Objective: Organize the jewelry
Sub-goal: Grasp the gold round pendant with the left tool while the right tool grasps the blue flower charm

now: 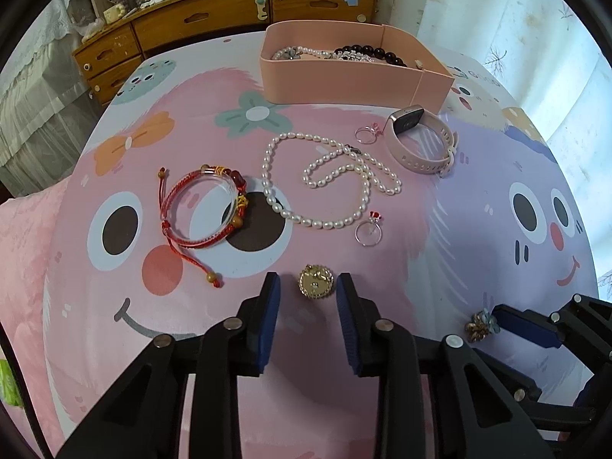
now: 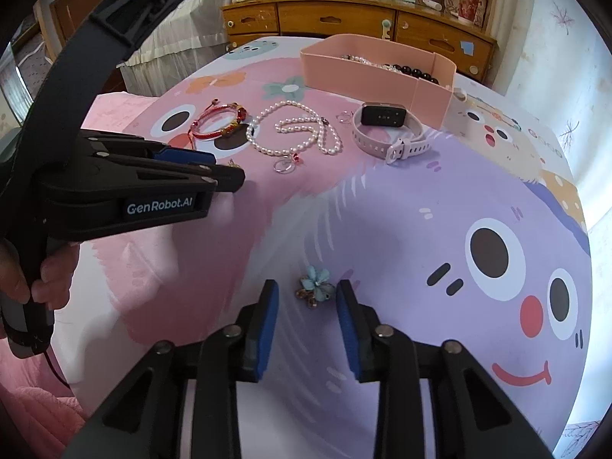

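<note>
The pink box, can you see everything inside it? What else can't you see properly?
- Pink box: both views; its front wall hides the floor, so only tops of pearls and dark beads show.
- Gold round pendant: right wrist view; the left gripper blocks nearly all of it.
- Smartwatch screen: too small to read.

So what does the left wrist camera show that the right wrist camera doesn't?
Only the left wrist view shows the gold brooch clearly, lying between the open fingers of the left gripper. Only the right wrist view shows the blue flower clip clearly between the open fingers of the right gripper, plus the person's hand holding the left gripper. Both show the pink box, pearl necklace, pink watch, red bracelet and two rings.
</note>
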A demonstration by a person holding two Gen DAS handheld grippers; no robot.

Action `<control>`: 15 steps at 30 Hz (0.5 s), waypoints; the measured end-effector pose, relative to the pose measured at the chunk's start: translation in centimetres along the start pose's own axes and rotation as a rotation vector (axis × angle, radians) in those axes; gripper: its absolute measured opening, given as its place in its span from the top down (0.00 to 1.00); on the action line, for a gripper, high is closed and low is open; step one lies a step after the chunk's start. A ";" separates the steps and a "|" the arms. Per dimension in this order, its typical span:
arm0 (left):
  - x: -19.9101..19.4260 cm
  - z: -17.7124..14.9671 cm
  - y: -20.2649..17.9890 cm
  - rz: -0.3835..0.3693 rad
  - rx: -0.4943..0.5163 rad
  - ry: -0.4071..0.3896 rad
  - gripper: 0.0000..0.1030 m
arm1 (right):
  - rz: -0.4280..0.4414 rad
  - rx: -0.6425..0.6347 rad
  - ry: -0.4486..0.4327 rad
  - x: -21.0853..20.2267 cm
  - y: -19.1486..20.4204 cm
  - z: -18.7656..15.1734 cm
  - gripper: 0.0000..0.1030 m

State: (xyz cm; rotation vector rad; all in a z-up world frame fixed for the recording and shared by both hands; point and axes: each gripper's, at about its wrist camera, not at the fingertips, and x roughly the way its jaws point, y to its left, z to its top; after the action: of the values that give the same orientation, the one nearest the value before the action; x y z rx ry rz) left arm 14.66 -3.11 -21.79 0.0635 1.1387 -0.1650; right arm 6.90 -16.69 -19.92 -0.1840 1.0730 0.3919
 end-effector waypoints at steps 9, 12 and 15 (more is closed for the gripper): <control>0.0 0.0 -0.1 0.011 0.005 -0.005 0.83 | 0.025 0.026 -0.004 0.2 -0.5 0.3 0.82; -0.1 0.0 -0.2 0.013 0.001 -0.003 0.83 | 0.031 0.030 -0.012 0.1 -0.6 0.4 0.82; -0.3 -0.2 -0.3 0.020 -0.001 -0.005 0.83 | 0.041 0.040 -0.023 -0.2 -0.7 0.6 0.82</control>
State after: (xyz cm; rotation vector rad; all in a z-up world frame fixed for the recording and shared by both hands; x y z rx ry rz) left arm 14.33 -3.31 -21.58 0.0737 1.1325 -0.1471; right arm 7.58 -17.12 -19.54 -0.1226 1.0627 0.4080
